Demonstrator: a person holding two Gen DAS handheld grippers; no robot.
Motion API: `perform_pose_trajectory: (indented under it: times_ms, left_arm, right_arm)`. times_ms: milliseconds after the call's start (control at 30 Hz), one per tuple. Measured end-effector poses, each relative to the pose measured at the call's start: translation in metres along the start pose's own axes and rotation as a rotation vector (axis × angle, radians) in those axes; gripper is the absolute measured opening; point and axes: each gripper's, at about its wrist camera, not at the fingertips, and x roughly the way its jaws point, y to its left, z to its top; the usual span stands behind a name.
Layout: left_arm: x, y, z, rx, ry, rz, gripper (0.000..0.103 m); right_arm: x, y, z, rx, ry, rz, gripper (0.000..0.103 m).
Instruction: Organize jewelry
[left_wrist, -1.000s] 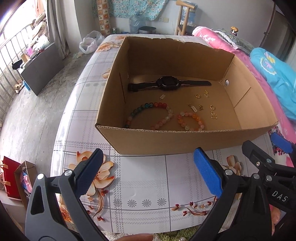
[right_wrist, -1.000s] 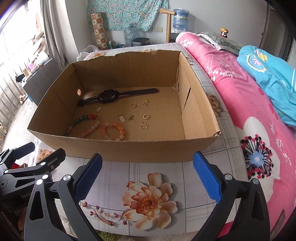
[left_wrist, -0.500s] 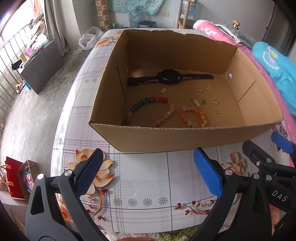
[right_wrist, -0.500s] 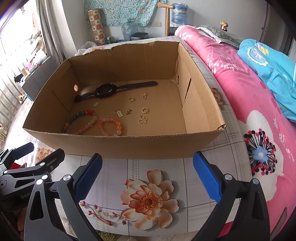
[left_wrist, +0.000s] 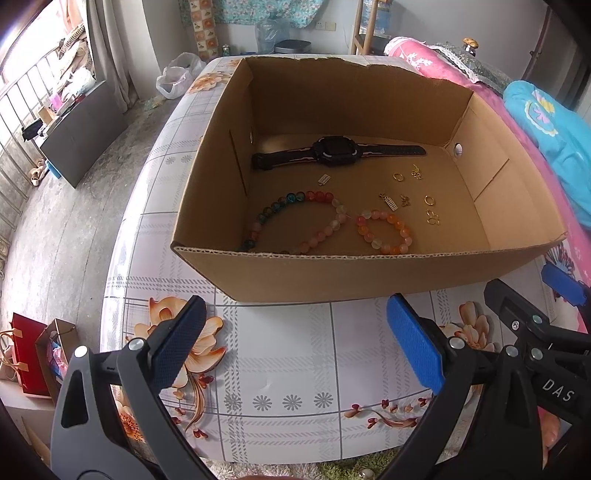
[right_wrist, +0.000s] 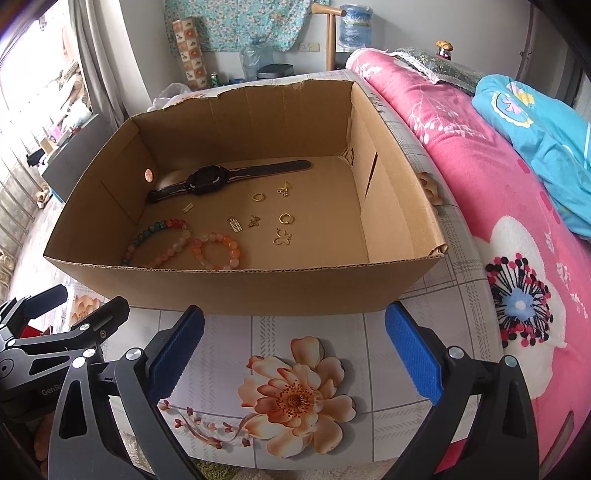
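Left hand-held gripper (left_wrist: 295, 345) wide, right hand-held gripper (right_wrist: 293, 347) wide, marked "DAS", cardboard box (left_wrist: 332, 271) ahead

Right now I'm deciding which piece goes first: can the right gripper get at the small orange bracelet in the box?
Probably yes. The right gripper is open and empty, outside the box. The bracelet lies uncovered just behind the near wall, so the jaws must come over it from above.

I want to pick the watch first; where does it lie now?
The black wristwatch lies flat at the back of the brown cardboard box, beyond the long multicoloured bead bracelet.
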Motion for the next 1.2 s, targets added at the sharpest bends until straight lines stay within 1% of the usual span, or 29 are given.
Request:
perform_pose_trajectory:
  times_ms: [833,1200]
  left_arm:
    - [-0.0004,-0.0007,0.0022,-0.001,0.014,-0.015,0.094]
    - [0.0060,0.0008,0.0085,-0.006,0.052,-0.043,0.094]
  right_arm:
    - [-0.0015,-0.0029,0.0013,0.011,0.005,0.004,0.096]
    - [0.0019,-0.0053,0.0064,0.033,0.020,0.020,0.096]
